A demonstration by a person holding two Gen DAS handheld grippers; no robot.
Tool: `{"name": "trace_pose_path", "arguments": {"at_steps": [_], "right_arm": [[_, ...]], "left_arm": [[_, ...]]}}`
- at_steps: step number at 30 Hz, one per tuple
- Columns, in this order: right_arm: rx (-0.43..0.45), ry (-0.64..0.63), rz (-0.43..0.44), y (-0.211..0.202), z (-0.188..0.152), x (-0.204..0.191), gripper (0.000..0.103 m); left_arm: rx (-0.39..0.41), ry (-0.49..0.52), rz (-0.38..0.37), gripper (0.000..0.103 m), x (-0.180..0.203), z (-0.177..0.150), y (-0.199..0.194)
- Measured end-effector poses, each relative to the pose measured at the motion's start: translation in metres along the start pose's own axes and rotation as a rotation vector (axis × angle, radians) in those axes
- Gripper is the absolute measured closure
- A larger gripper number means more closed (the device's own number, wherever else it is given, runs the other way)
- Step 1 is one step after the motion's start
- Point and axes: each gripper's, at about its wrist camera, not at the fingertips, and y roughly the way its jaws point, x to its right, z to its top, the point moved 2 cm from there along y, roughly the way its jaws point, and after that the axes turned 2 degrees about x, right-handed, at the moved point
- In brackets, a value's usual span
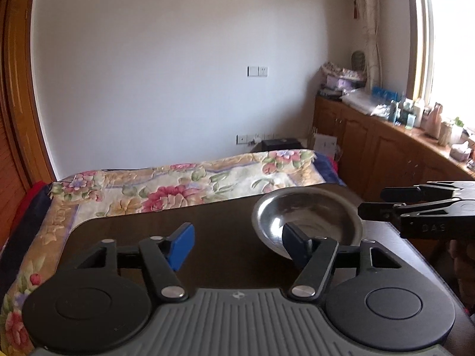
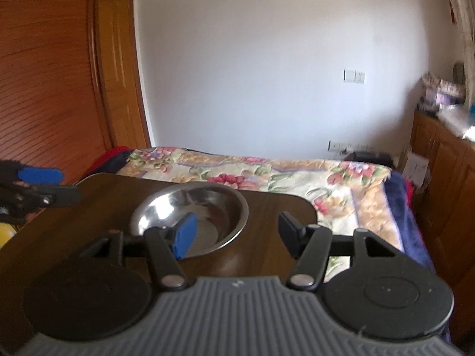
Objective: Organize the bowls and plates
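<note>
- Plainly, one steel bowl (image 1: 307, 222) is sitting upright on the dark wooden worktop (image 1: 225, 237), near its far edge, and it is holding nothing; only reflections are showing on its shiny inside.
- From the right wrist view the same bowl (image 2: 190, 219) is lying toward the middle of the worktop (image 2: 104, 201), with bare wood all round it.
- The left gripper (image 1: 237, 246) is hovering over the worktop with its jaws standing wide and nothing between them; its right finger is overlapping the bowl's near rim in the picture, though whether it is touching I cannot tell.
- The right gripper (image 2: 237, 234) is hanging above the worktop's near right part, its jaws standing apart and gripping nothing; the blue pad (image 2: 185, 234) of its left finger is showing in front of the bowl's near rim.
- Each gripper is also appearing at the edge of the other's view: the right gripper (image 1: 415, 207) beside the bowl's right side, the left gripper (image 2: 38, 184) well to the bowl's left.
- Beyond the worktop a bed with a flowered blanket (image 1: 178, 184) is lying against a white wall (image 1: 178, 74).
- At the right, wooden cabinets (image 1: 371, 151) are carrying a crowd of bottles and boxes too small to tell apart.
</note>
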Motion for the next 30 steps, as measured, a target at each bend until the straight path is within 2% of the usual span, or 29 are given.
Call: {"name": "trace_pose_path", "arguments": {"at_steps": [2, 7, 11, 13, 14, 16, 17, 21, 25, 30], "right_arm": [[-0.018, 0.022, 0.01, 0.008, 0.0, 0.002, 0.041], [-0.07, 0.057, 0.013, 0.027, -0.002, 0.004, 0.042], [-0.117, 0.104, 0.043, 0.031, -0.007, 0.005, 0.043], [-0.134, 0.11, 0.055, 0.031, -0.009, 0.004, 0.055], [-0.131, 0.101, 0.056, 0.029, -0.009, 0.001, 0.055], [-0.13, 0.09, 0.055, 0.025, -0.01, -0.003, 0.066], [-0.133, 0.091, 0.06, 0.025, -0.009, -0.004, 0.069], [-0.128, 0.076, 0.057, 0.023, -0.005, -0.007, 0.077], [-0.122, 0.076, 0.053, 0.02, -0.005, -0.009, 0.081], [-0.116, 0.092, 0.041, 0.013, -0.005, -0.008, 0.087]], "left_arm": [[-0.013, 0.012, -0.026, 0.017, 0.0, 0.001, 0.015], [-0.071, -0.046, -0.082, 0.028, -0.006, 0.0, 0.037], [-0.086, -0.065, -0.089, 0.036, -0.002, 0.002, 0.044], [-0.085, -0.063, -0.106, 0.037, 0.002, 0.003, 0.045], [-0.09, -0.072, -0.12, 0.039, 0.003, 0.002, 0.045], [-0.107, -0.082, -0.148, 0.05, 0.008, 0.003, 0.048], [-0.118, -0.083, -0.161, 0.06, 0.01, 0.003, 0.049], [-0.125, -0.098, -0.159, 0.059, 0.012, 0.001, 0.048], [-0.151, -0.166, -0.201, 0.06, 0.009, -0.002, 0.044], [-0.156, -0.172, -0.215, 0.059, 0.01, -0.011, 0.023]]}}
